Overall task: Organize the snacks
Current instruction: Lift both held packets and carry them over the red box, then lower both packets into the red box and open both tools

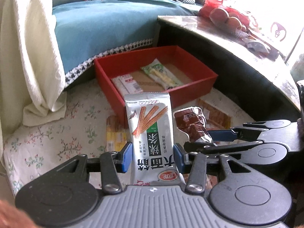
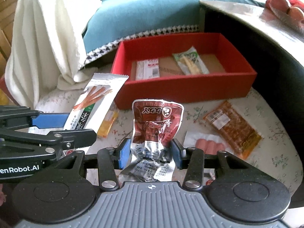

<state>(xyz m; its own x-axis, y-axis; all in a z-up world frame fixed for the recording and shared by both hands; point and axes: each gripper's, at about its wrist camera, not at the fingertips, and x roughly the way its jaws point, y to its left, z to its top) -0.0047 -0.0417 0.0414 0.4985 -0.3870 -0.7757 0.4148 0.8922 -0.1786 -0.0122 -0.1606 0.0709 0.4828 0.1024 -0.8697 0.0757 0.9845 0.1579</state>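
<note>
Silver wrapper first, from the left wrist view: silver snack packet [image 1: 150, 133] printed with orange sticks, standing upright and clamped by its lower half between the blue pads of the left gripper [image 1: 153, 156], jaws narrowed onto it. Lifted clear of the floral cloth [image 1: 47, 138], in front of the near wall of the red box [image 1: 106, 79]. Inside the red box, a white packet [image 1: 127, 84] at the left and a green packet [image 1: 161, 74] toward the middle, both flat on the brown bottom. Right of the silver packet, a crumpled dark red pouch [image 1: 191, 125] pinched in the right gripper [image 1: 210, 140], which enters from the right edge. Beyond the red box, a teal sofa cushion [image 1: 106, 24]; left of it, a cream blanket [image 1: 28, 47].

From the right wrist view: dark red pouch [image 2: 155, 129] upright, gripped at its crinkled silver lower part by the right gripper [image 2: 152, 152], jaws partly closed on it. Held in front of the near wall of the red box [image 2: 182, 89]. Left of the pouch, the silver snack packet [image 2: 96, 102] tilted in the left gripper [image 2: 64, 127], over a yellow packet [image 2: 108, 123] on the floral cloth [image 2: 275, 133]. Right of the pouch, in front of the red box, an orange flat packet [image 2: 231, 127] and a sausage pack [image 2: 207, 144] lying on the cloth. Within the red box, the white packet [image 2: 148, 69] and green packet [image 2: 190, 60] side by side.
</note>
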